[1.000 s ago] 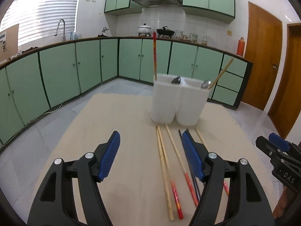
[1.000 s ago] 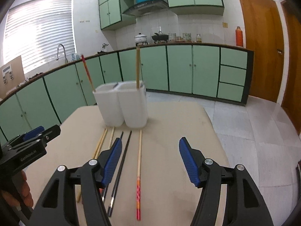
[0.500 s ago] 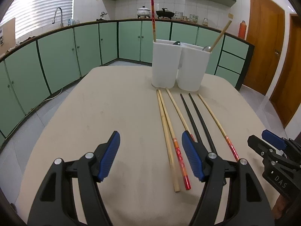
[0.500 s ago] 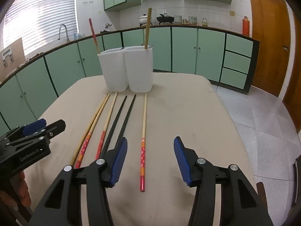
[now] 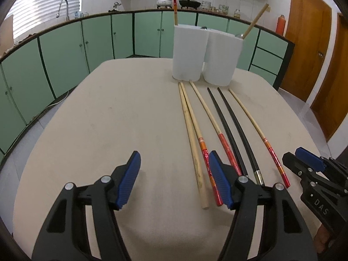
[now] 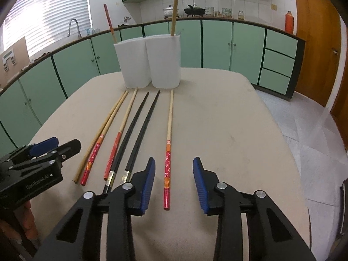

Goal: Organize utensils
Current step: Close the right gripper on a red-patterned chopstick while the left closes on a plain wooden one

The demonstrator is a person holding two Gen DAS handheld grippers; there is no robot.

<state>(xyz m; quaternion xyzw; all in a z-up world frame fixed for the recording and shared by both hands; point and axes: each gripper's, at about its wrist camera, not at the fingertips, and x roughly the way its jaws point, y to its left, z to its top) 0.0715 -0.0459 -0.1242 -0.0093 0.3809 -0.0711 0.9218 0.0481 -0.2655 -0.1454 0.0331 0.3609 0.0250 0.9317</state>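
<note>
Several chopsticks lie side by side on the beige table (image 5: 108,130): a plain wooden one (image 5: 191,130), red-ended ones (image 5: 219,134) and a black pair (image 6: 139,126). Behind them stand two white holders (image 6: 132,63) (image 6: 165,61) with a red chopstick (image 5: 174,0) and a wooden one (image 5: 254,21) upright in them. My left gripper (image 5: 174,158) hovers low, jaws closing, pads touching nothing; the chopsticks' near ends lie by its right finger. My right gripper (image 6: 174,163) straddles the lone red-ended chopstick (image 6: 167,169), jaws closing, pads clear of it.
Each gripper shows in the other's view: the right gripper (image 5: 292,154) at the right edge, the left gripper (image 6: 67,143) at the left with a hand (image 6: 28,224) below it. Green cabinets (image 5: 65,54) ring the room. A brown door (image 5: 308,32) is at the right.
Both grippers have sunk toward the table and tipped downward, so the chopsticks now lie near their fingers. The right jaws have narrowed clearly, the left ones slightly.
</note>
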